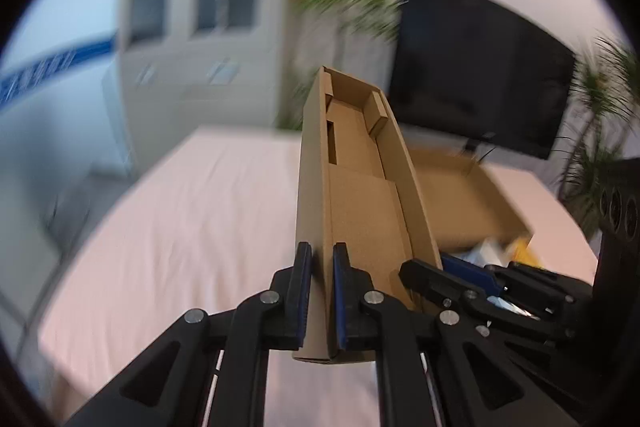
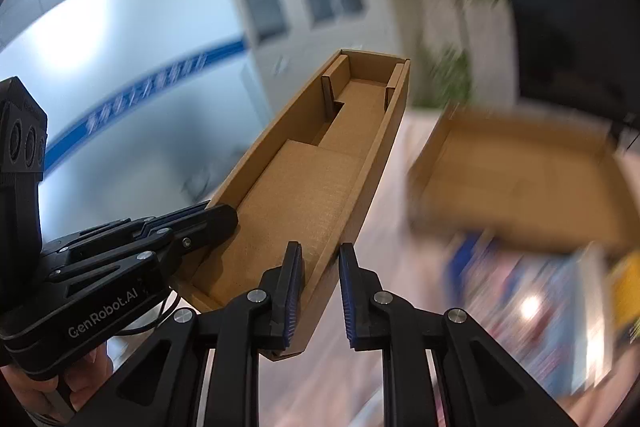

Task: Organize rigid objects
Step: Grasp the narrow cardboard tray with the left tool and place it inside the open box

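Note:
A long narrow open cardboard tray (image 1: pixel 360 187) is held in the air above the pink table (image 1: pixel 180 227). My left gripper (image 1: pixel 322 291) is shut on its left side wall near the near end. In the right wrist view the same tray (image 2: pixel 304 179) shows with my right gripper (image 2: pixel 320 291) astride its right side wall; a gap shows between the wall and the right finger (image 2: pixel 348 291). The left gripper also shows in the right wrist view (image 2: pixel 160 239), gripping the tray's left wall. The right gripper shows in the left wrist view (image 1: pixel 460 279) at the tray's right wall.
A larger open cardboard box (image 1: pixel 472 203) lies on the table behind the tray; it also shows in the right wrist view (image 2: pixel 520 179). Blurred colourful items (image 2: pixel 520 307) lie near it. A black monitor (image 1: pixel 480 67), plants (image 1: pixel 600 131) and a cabinet (image 1: pixel 192 27) stand behind the table.

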